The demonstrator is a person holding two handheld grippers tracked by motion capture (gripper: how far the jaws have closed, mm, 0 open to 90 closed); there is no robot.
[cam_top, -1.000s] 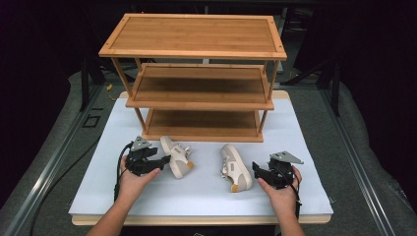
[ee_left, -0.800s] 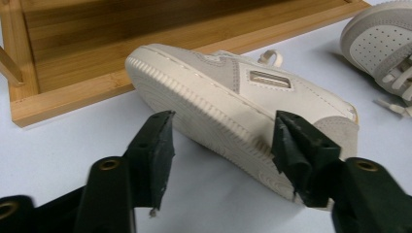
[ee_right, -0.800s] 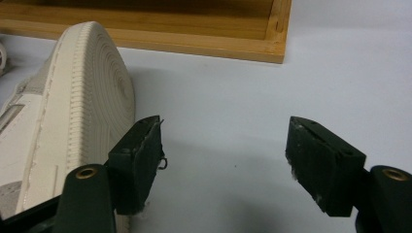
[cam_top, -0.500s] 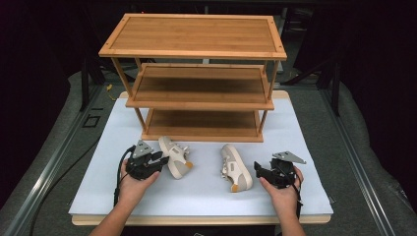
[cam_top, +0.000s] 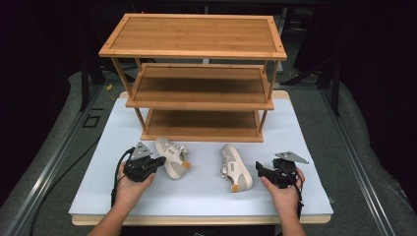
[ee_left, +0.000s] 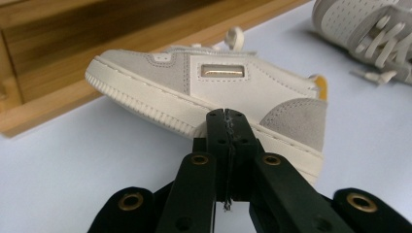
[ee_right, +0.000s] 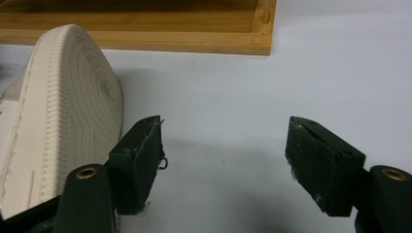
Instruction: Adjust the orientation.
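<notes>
Shoes first: the left shoe (cam_top: 172,156) sits on the white tabletop (cam_top: 206,196) just in front of the wooden rack (cam_top: 196,73), near the rack's left leg, with its orange-lined heel toward the person. In the left gripper view that same shoe (ee_left: 209,97) stands on its sole, side-on, with a small gold tag on its flank and the rack's bottom rail (ee_left: 73,97) behind it. The left tool (cam_top: 158,162), held in the person's left hand (cam_top: 129,189), has just been closing, and now its jaws meet flat against each other right at the shoe's sole edge. From the left gripper view the left tool (ee_left: 228,124) looks to have nothing between the pads, though the tips cover that stretch of sole, so a pinch of the rim can't be ruled out.

Over on the other side, the right shoe (cam_top: 235,167) lies on the tabletop, well apart from its partner, toe toward the rack. The right gripper view catches its ribbed cream sole (ee_right: 63,111) turned toward the camera, so this right shoe is tipped on its side. The right tool (cam_top: 259,169), in the person's right hand (cam_top: 285,194), sits just beside that shoe with its jaws spread wide. In the right gripper view the right tool (ee_right: 223,155) has bare tabletop (ee_right: 316,73) between its pads, one pad close to the sole, gripping nothing.
</notes>
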